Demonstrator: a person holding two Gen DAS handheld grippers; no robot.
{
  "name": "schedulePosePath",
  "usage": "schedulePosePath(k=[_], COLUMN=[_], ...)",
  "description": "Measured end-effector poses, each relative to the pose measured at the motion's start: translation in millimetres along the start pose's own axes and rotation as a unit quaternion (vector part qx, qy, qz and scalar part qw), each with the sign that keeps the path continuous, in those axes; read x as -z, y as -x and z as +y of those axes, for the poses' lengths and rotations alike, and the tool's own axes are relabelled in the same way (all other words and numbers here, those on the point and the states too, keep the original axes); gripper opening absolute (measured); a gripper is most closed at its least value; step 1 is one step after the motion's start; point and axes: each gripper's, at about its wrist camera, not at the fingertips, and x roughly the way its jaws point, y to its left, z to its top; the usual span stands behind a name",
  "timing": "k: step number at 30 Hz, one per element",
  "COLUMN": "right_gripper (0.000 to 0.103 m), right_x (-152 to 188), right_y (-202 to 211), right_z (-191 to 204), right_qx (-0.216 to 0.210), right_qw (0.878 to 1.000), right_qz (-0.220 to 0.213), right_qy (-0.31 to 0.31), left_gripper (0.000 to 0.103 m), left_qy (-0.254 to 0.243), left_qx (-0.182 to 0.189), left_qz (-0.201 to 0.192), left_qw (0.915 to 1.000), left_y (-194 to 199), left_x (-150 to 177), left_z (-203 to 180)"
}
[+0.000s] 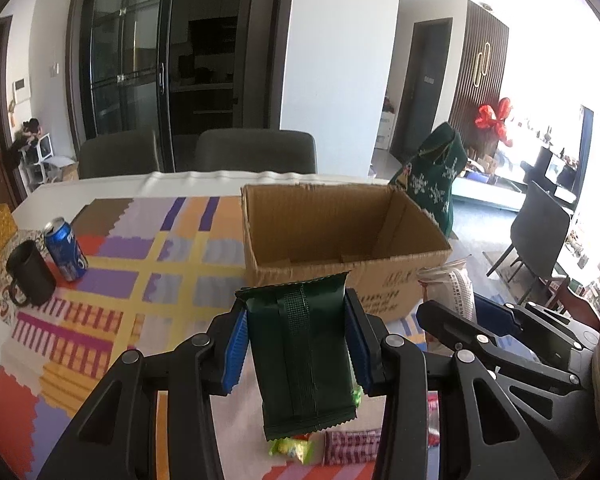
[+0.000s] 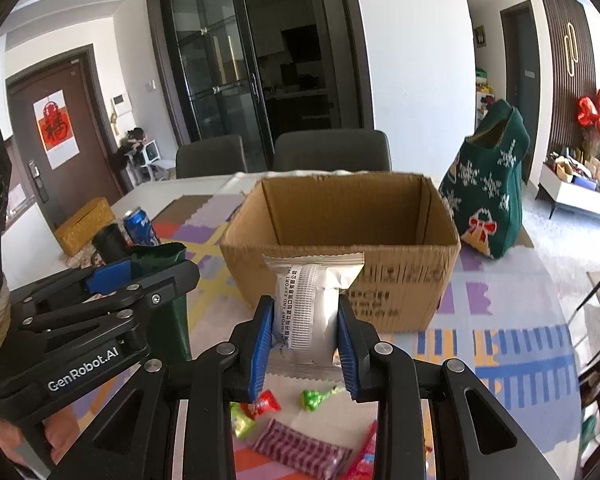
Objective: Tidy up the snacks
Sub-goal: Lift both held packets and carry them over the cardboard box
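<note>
My left gripper [image 1: 296, 344] is shut on a dark green snack packet [image 1: 302, 354], held above the table just short of the open cardboard box [image 1: 396, 280]. My right gripper [image 2: 304, 340] is shut on a white snack packet [image 2: 310, 308], also held just short of the same box [image 2: 404, 292]. The box's inside looks empty where visible. Loose wrapped candies [image 2: 300, 446] lie on the table below the grippers; they also show in the left wrist view [image 1: 324, 448]. The left gripper with its green packet [image 2: 160, 258] shows at the left of the right wrist view.
A blue soda can [image 1: 66, 249] and a black mug [image 1: 30, 278] stand at the left on the patterned tablecloth [image 1: 140, 272]. A yellow box [image 2: 85, 227] lies beyond them. A green knitted stocking bag [image 2: 488, 200] stands right of the box. Two chairs [image 2: 332, 154] stand behind the table.
</note>
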Motion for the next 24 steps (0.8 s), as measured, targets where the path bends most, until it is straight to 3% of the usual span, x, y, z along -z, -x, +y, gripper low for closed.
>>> schedulePosePath(k=[13, 24], right_gripper=[0.031, 0.031], right_x=[-45, -70], right_y=[-13, -39], right_z=[-8, -24], right_qx=[0.010, 0.017], right_qw=[0.999, 0.999], right_qz=[-0.030, -0.027], right_qy=[0.007, -0.001], left_gripper=[0.043, 0.043], left_qy=[-0.027, -0.039], left_qx=[-0.003, 0.005], left_qz=[-0.037, -0.034], left_qw=[0.9990, 0.9986], left_y=[-16, -51], left_x=[-46, -74], left_z=[2, -1])
